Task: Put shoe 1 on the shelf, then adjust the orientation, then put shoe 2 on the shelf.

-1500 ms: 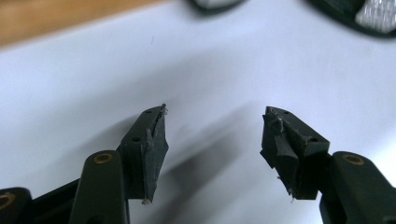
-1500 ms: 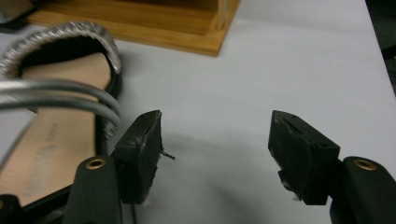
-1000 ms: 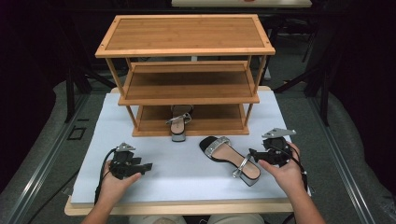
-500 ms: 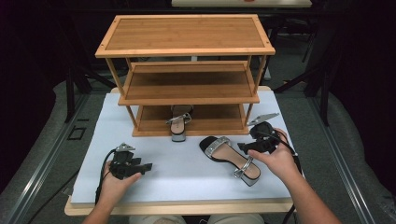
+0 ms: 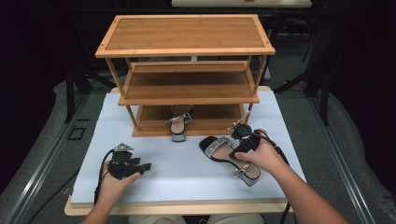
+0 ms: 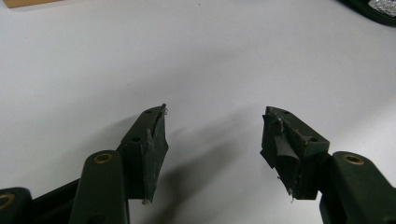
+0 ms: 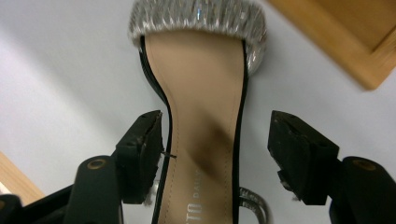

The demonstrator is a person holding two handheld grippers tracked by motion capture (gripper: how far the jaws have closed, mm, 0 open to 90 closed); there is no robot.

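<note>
where glittery strap (image 7: 198, 16) curves, smooth tan insole (image 7: 205, 116) narrows.

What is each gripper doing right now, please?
Left gripper: open, holding nothing, above the white table cover.
Right gripper: open, jaws either side of the black sandal with beige insole and glittery silver strap, not yet gripping.

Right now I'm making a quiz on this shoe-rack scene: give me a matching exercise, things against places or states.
Things:
1. sandal on the table
2. second sandal
3. left gripper
4. right gripper

Places or states:
A. on the rack's bottom shelf
B. open over bare white table
C. lying between open jaws
D. open astride a sandal's insole

Pairs: 1-C, 2-A, 3-B, 4-D
</note>
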